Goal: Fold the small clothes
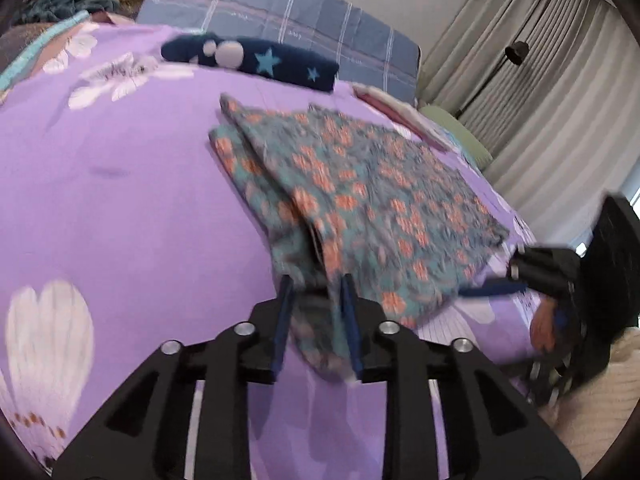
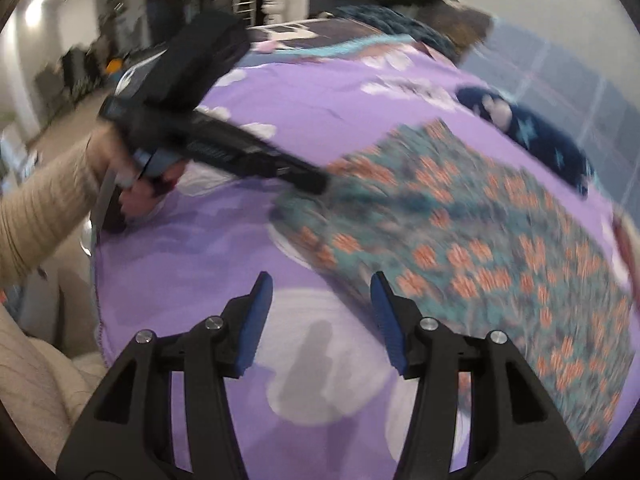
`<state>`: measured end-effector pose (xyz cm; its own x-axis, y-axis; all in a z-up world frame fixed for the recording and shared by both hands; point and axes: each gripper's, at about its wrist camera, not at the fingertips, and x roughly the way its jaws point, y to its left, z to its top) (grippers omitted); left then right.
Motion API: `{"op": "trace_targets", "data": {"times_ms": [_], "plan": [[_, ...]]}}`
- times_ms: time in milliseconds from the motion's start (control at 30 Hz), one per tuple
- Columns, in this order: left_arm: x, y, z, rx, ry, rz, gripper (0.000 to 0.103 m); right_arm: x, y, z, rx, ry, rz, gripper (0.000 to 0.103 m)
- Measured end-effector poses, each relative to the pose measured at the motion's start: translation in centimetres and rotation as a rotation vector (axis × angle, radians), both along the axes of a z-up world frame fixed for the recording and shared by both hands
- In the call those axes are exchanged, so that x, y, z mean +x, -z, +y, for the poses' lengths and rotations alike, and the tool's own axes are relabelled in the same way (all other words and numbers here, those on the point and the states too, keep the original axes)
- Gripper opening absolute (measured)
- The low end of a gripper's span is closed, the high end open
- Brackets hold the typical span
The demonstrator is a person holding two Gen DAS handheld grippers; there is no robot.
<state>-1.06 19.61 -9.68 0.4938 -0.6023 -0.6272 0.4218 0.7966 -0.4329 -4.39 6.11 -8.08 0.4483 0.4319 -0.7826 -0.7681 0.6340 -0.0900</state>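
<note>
We are pinching a corner of the floral garment (image 1: 360, 200), lying mid-frame on the purple bed (image 1: 120, 200), with the left gripper (image 1: 318, 320) to anchor it while the right gripper (image 2: 320, 316), fingers spread and empty, is nearing its lower edge.

Purple bedspread (image 1: 120, 200) with big white flowers covers the bed – a blue checked pillow (image 1: 280, 12) sits at the far end. Grey curtains (image 1: 540, 92) hang on the right. Background's a blurry room with shelves (image 2: 242, 0).
</note>
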Motion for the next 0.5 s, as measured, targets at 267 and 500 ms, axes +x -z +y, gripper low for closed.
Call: {"op": "trace_targets", "data": {"times_ms": [267,500], "plan": [[9.4,-1.0,-1.2,0.036,-0.093,-0.010,0.051,-0.1,2.3,3.9,-0.083,-0.033,-0.057,0.052],[18.0,1.0,-2.8,0.067,-0.130,0.066,0.018,-0.1,2.6,4.8,-0.096,-0.015,-0.101,0.051]]}}
